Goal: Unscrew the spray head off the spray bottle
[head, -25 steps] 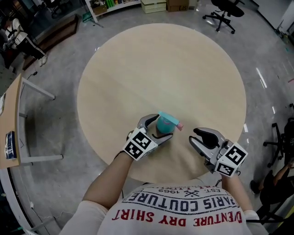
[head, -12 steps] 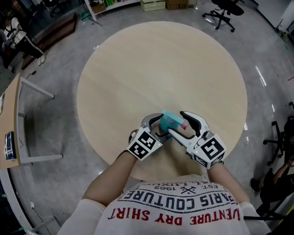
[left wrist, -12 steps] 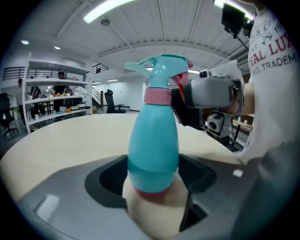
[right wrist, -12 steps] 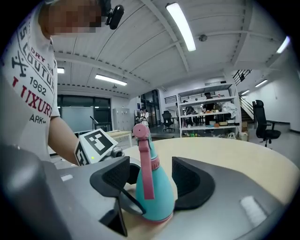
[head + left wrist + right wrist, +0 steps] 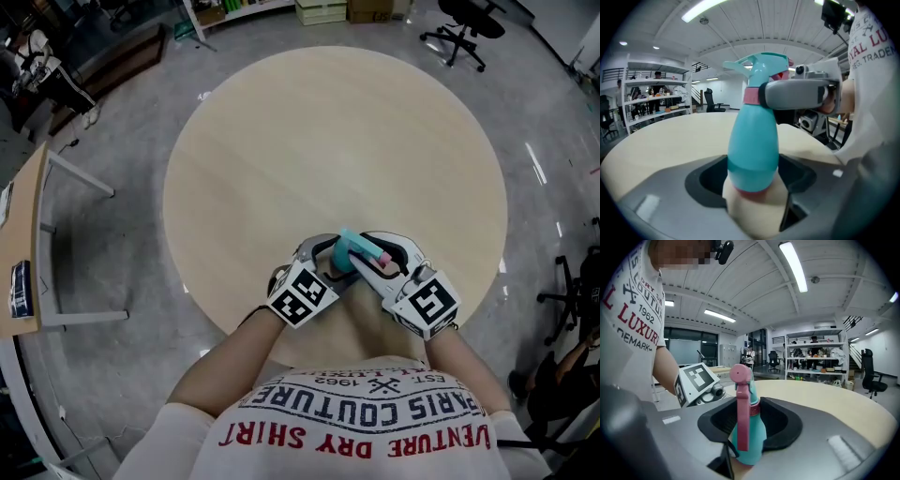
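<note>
A teal spray bottle (image 5: 349,251) with a pink collar and trigger stands upright near the round table's (image 5: 328,141) front edge. My left gripper (image 5: 328,255) is shut on its lower body (image 5: 752,140), just above the tabletop. My right gripper (image 5: 377,251) comes in from the right at neck height. Its jaws have just been closing, with the pink collar (image 5: 751,95) under the spray head (image 5: 761,63) between them, and they now hold it. In the right gripper view the pink trigger (image 5: 742,413) hangs down the bottle's front between the jaws.
An office chair (image 5: 459,28) stands beyond the table's far right edge. A desk (image 5: 19,244) is on the left. Shelving (image 5: 813,357) with several items lines the far wall. The person's printed shirt (image 5: 356,412) is close to the table's front edge.
The right gripper swung left from the table's right front to the bottle, rolled over, and closed around the neck. The left gripper and the bottle stayed put.
</note>
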